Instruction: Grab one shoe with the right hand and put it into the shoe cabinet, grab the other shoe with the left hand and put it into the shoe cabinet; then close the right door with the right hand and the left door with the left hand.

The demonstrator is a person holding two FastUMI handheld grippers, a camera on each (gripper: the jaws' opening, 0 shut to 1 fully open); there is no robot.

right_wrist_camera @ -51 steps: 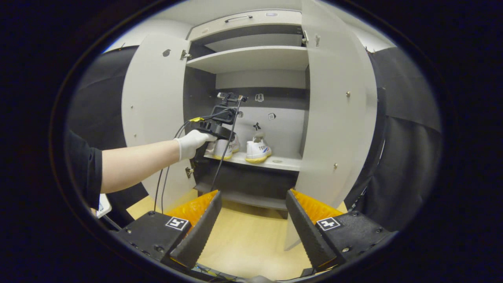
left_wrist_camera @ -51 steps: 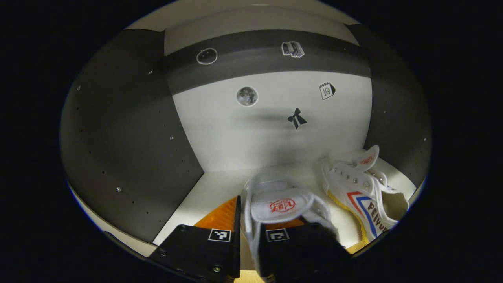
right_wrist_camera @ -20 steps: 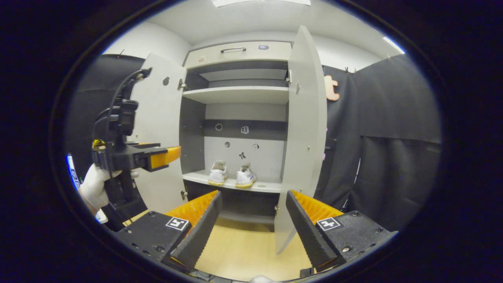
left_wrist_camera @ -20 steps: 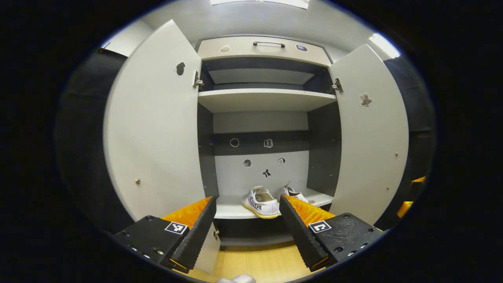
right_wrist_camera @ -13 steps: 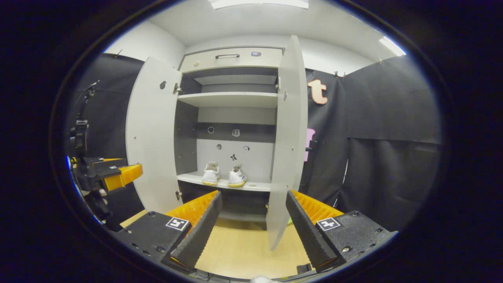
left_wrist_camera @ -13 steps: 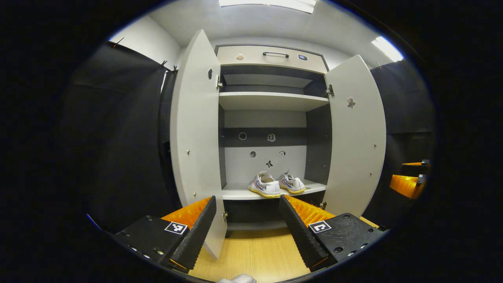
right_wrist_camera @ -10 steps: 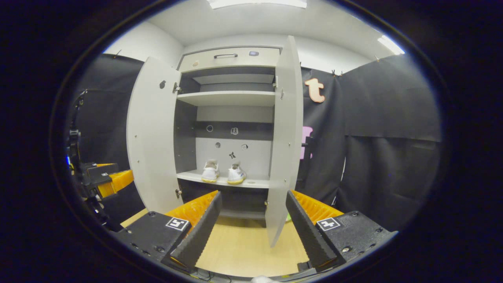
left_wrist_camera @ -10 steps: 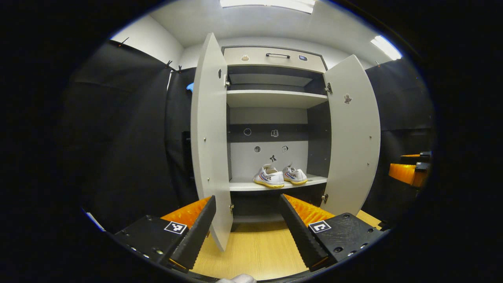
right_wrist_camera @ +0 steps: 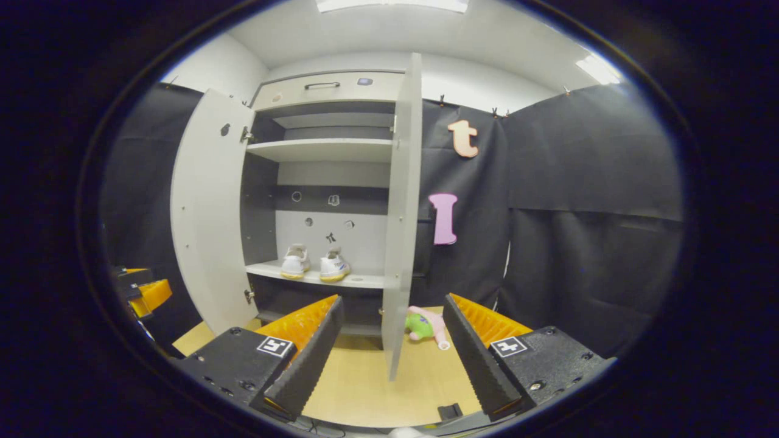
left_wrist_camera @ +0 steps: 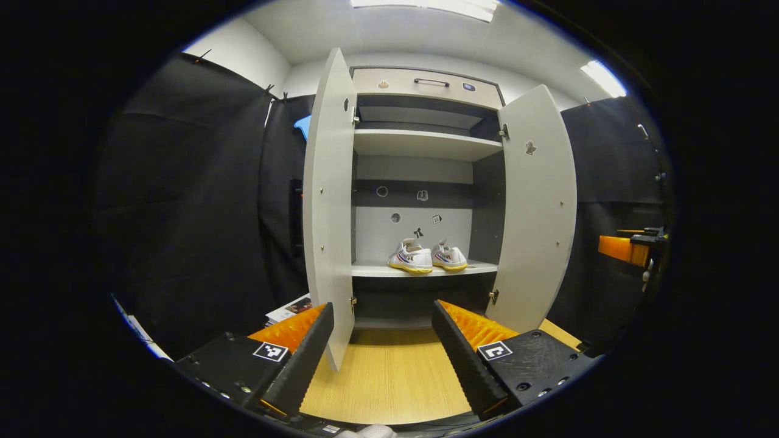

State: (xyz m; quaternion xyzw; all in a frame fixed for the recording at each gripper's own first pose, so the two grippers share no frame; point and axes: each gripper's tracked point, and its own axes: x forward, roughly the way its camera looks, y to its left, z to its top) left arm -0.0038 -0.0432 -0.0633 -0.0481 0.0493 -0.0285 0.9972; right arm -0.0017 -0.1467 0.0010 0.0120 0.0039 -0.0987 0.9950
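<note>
1. My left gripper [left_wrist_camera: 383, 347] has its jaws apart, holding nothing, above the wooden floor [left_wrist_camera: 389, 383].
2. My right gripper [right_wrist_camera: 392, 350] likewise has its jaws spread and empty.
3. In the left gripper view, both shoes [left_wrist_camera: 427, 258] sit side by side on the shoe cabinet [left_wrist_camera: 426, 85] shelf [left_wrist_camera: 371, 269], toward 12 o'clock.
4. The left door [left_wrist_camera: 328, 201] and right door [left_wrist_camera: 538, 207] both stand open.
5. In the right gripper view, a plush toy [right_wrist_camera: 424, 325] lies on the floor past the right door's edge.
</note>
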